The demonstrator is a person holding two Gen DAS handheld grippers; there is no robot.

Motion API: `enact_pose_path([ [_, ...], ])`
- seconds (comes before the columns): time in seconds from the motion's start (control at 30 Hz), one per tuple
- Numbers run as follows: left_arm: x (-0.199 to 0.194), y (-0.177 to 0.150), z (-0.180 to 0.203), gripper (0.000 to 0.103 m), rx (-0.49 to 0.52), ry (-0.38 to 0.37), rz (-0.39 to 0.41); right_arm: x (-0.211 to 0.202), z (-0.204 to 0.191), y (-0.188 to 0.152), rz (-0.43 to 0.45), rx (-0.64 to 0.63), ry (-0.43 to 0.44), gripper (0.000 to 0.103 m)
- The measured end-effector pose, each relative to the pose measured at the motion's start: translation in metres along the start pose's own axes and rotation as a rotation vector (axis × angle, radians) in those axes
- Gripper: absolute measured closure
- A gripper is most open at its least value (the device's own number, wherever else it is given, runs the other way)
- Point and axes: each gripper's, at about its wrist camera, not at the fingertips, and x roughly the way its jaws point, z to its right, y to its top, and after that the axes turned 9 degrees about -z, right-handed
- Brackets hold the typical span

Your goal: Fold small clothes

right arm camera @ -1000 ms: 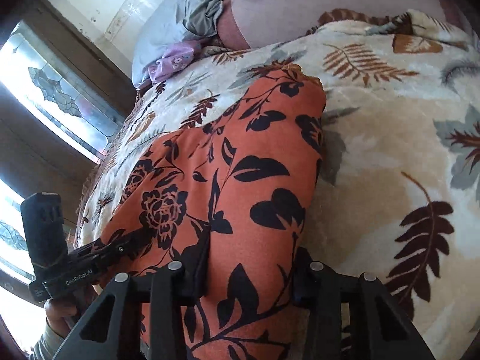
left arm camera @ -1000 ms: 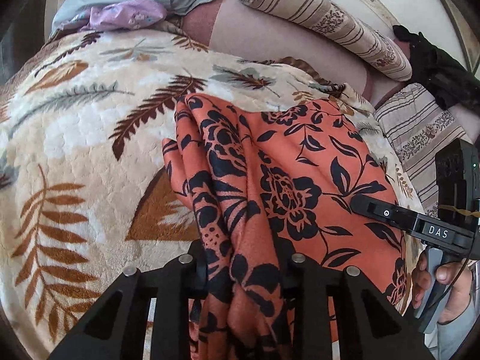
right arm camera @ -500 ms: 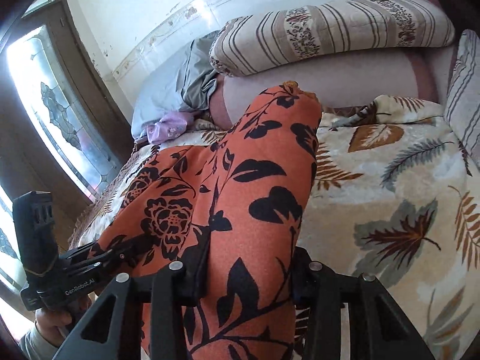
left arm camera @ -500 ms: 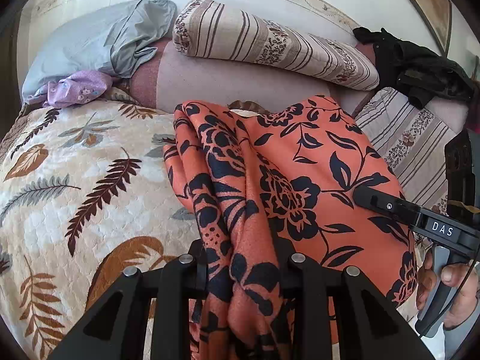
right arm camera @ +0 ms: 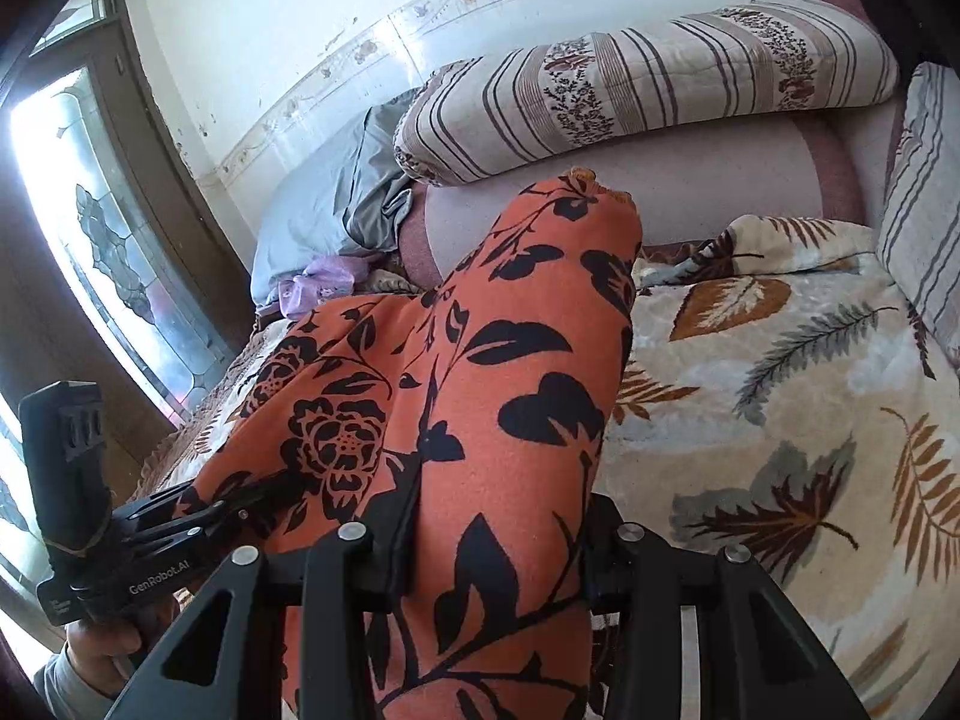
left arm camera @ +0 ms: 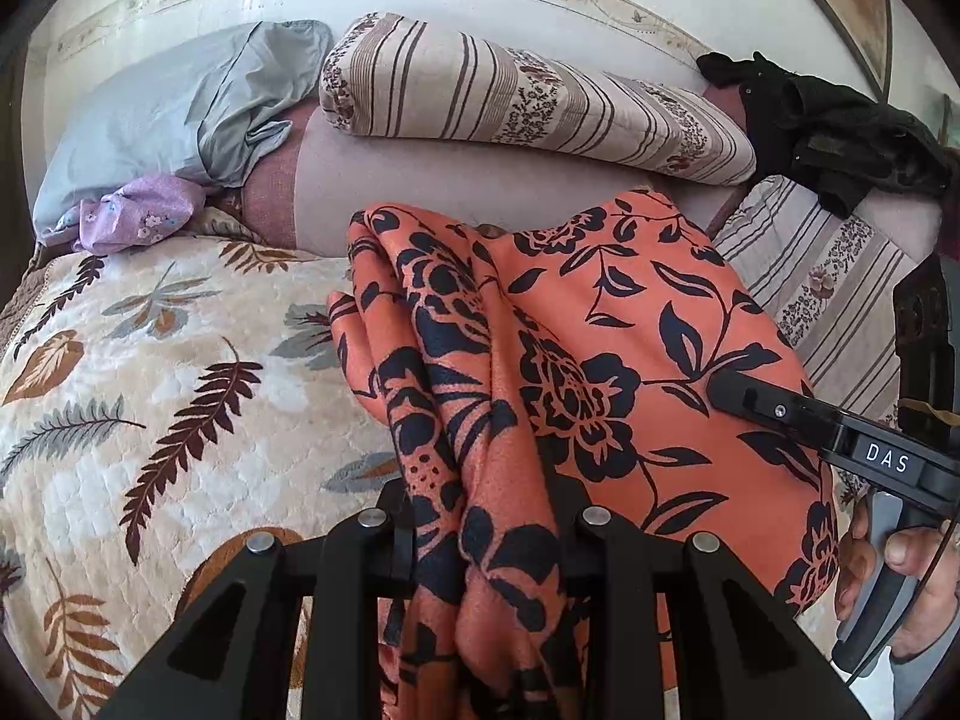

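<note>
An orange garment with black flowers (left arm camera: 588,348) is held up off the bed between both grippers. My left gripper (left arm camera: 486,534) is shut on a bunched edge of it. My right gripper (right arm camera: 498,540) is shut on another edge of the same orange garment (right arm camera: 510,360). The cloth drapes forward from each gripper and hides the fingertips. The right gripper shows at the right of the left wrist view (left arm camera: 840,438). The left gripper shows at the lower left of the right wrist view (right arm camera: 138,546).
A leaf-print blanket (left arm camera: 150,372) covers the bed. A striped bolster (left arm camera: 528,96) lies on the headboard ledge, with a grey pillow (left arm camera: 168,108) and a lilac cloth (left arm camera: 138,210) at the far left. Black clothes (left arm camera: 840,126) lie far right. A window (right arm camera: 90,240) is at the left.
Both grippers have risen with the garment, lifting it off the blanket. The views now tilt up toward the headboard and wall.
</note>
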Motion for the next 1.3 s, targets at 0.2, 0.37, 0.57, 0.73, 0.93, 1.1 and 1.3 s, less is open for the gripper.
enact_pose_path([
  [0.2, -0.005, 0.004, -0.001, 0.074, -0.003, 0.003, 0.025, -0.001, -0.003, 0.007, 0.017, -0.014, 0.010, 0.060],
  [0.37, -0.004, 0.002, -0.002, 0.074, -0.007, 0.004, 0.034, 0.001, -0.003, 0.010, 0.018, -0.016, 0.020, 0.060],
  [0.57, 0.020, -0.010, -0.006, 0.074, -0.024, -0.003, -0.020, 0.021, 0.013, -0.002, -0.039, 0.016, 0.032, 0.060],
  [0.73, 0.083, -0.034, -0.014, 0.068, -0.027, -0.007, -0.184, 0.066, 0.056, -0.026, -0.171, 0.113, 0.007, 0.058],
  [0.93, 0.072, -0.042, -0.045, 0.045, -0.103, -0.063, -0.169, 0.075, 0.092, -0.048, -0.220, 0.225, -0.066, 0.034],
  [1.1, 0.080, -0.019, -0.063, 0.045, -0.220, -0.155, -0.172, 0.073, 0.091, -0.026, -0.198, 0.223, -0.027, 0.029],
  [1.3, 0.107, -0.040, -0.051, 0.069, -0.192, -0.149, -0.249, 0.100, 0.102, -0.031, -0.259, 0.254, -0.027, 0.046],
])
